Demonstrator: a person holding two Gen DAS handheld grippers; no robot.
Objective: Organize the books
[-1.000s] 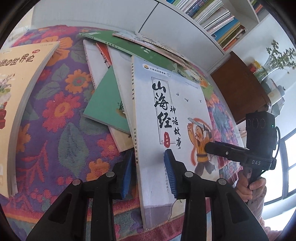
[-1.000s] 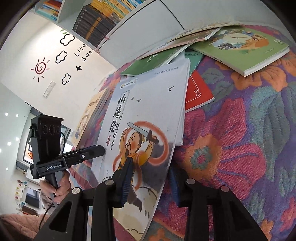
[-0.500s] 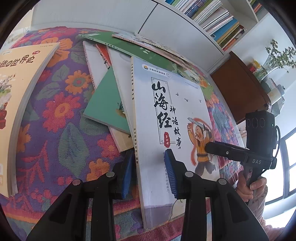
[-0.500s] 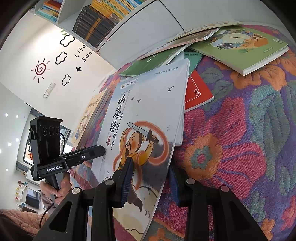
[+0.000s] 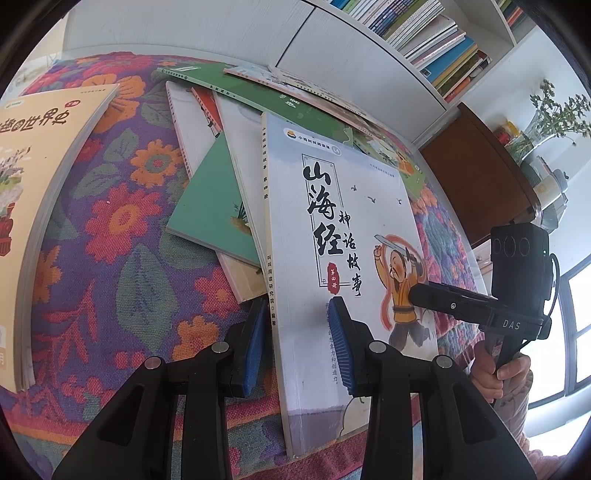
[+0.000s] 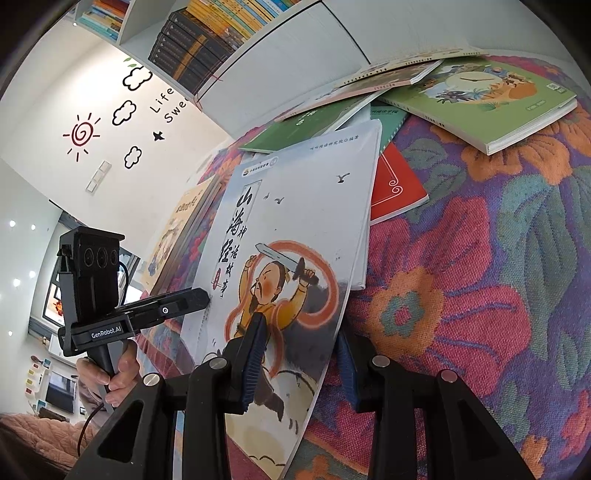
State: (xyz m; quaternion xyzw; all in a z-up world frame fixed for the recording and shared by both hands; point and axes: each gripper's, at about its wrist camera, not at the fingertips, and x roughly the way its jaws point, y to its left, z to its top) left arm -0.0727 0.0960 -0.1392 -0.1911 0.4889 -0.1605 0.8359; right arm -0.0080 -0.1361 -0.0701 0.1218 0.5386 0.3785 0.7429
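left gripper [image 5: 297,334] straddles the spine edge of the white book [image 5: 343,236] near its low corner: one blue pad on the cover, the other under the edge by the cloth. jaws look clamped on the book. right gripper [image 6: 301,356] does the same at the opposite long edge, one pad over the painted figure, the other below the edge; it also looks clamped on the book. each gripper shows in the other's view with a hand [image 5: 498,373] on its handle, at 3 o'clock in the left view and 8 o'clock in the right.

white book lies cover up across the top of a loose heap, black brush characters and a swordsman in yellow on it. under it, toward 10 o'clock in the left view, a teal book [image 5: 210,218] and other pale ones; a red book [image 6: 397,188] pokes out at 1 o'clock in the right view. a dark green book [image 5: 258,92] and thin booklets fan out at 12. a light green book [image 6: 487,107] lies apart at 1 o'clock in the right view, a large tan book [image 5: 40,206] at 9 in the left. all rest on a floral cloth [image 5: 110,280]. shelves of books [image 5: 424,33] stand behind.
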